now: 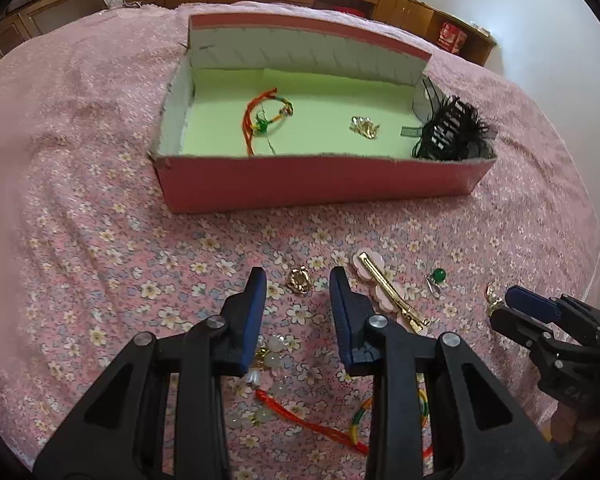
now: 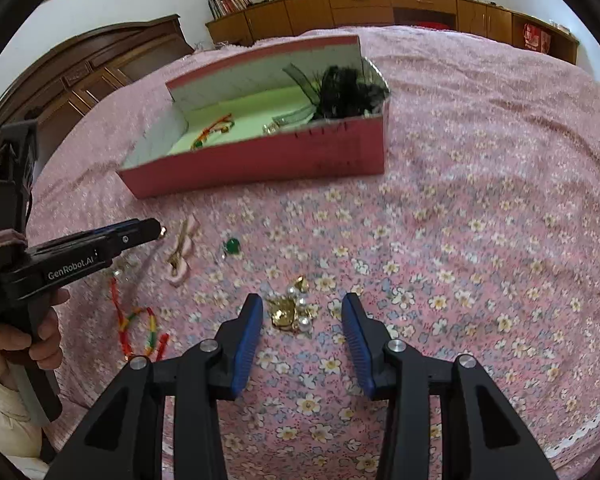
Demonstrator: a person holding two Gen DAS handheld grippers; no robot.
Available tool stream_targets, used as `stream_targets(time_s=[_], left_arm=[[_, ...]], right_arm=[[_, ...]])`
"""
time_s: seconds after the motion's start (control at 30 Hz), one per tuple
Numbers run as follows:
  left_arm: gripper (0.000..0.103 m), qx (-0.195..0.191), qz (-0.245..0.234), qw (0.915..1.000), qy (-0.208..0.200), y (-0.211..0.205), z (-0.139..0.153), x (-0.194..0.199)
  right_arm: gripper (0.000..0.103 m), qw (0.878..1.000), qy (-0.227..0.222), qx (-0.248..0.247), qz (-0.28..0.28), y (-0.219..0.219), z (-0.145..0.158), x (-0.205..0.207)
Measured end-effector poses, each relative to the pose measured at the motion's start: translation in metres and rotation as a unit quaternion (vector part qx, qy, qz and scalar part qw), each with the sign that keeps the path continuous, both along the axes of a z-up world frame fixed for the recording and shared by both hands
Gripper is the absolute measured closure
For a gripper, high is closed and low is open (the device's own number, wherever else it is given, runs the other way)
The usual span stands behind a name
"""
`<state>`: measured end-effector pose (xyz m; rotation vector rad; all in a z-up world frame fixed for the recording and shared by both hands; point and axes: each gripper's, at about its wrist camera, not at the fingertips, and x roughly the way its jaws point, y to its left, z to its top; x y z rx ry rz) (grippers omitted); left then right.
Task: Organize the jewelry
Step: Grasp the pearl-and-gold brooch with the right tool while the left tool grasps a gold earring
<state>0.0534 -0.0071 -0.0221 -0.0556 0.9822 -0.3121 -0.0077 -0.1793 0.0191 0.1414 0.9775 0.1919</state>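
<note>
Pink floral bedspread (image 1: 100,240) carries the whole work area; a red cardboard box (image 1: 308,180) with a pale green floor stands open on it, its long axis running across both views.

Progress. Three pieces already lie inside the box: a red-and-green cord bracelet (image 1: 266,114) at the left, a small gold piece (image 1: 365,127) near the middle, and a black feathered hair clip (image 1: 452,130) in the right corner. The task appears roughly one-third done.

Remaining on the bedspread, all in front of the box: a gold ring-like piece (image 1: 299,279), a pink flower hair clip (image 1: 384,284), a green bead earring (image 1: 438,276), a gold-and-pearl cluster (image 2: 294,308), pale beads on a red cord (image 1: 268,360), and a second red-green-yellow cord bracelet (image 2: 140,328).

Orientation. The pink flower hair clip lies flat, its gold bar running diagonally from upper left to lower right in the left wrist view.

Grippers. The left gripper (image 1: 298,280) is spread and empty, its fingers either side of the gold ring-like piece, not pressing it. The right gripper (image 2: 302,312) is spread wider, bracketing the gold-and-pearl cluster, likewise apart from it.
</note>
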Motion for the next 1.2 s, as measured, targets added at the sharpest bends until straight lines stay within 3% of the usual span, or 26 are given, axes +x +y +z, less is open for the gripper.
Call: stream_targets(time_s=[0.23, 0.43, 0.6, 0.67, 1.2], left_arm=[[0.081, -0.001, -0.016, 0.9999, 0.001, -0.007, -0.017, 0.003], [0.097, -0.001, -0.01, 0.9999, -0.004, -0.007, -0.02, 0.007], [0.098, -0.006, -0.005, 0.9999, -0.007, -0.006, -0.019, 0.007], [0.098, -0.008, -0.003, 0.9999, -0.008, -0.004, -0.016, 0.006], [0.098, -0.022, 0.012, 0.998, -0.057, 0.007, 0.024, -0.018]], right_arm=[[0.059, 1.0, -0.002, 0.002, 0.003, -0.001, -0.012, -0.007], [0.06, 1.0, -0.004, 0.012, 0.005, -0.006, -0.015, -0.01], [0.073, 1.0, -0.008, 0.007, 0.0, -0.006, -0.017, -0.008], [0.084, 1.0, -0.01, 0.01, -0.004, -0.008, -0.016, -0.008], [0.087, 0.996, -0.075, 0.038, -0.001, -0.009, 0.011, -0.018]])
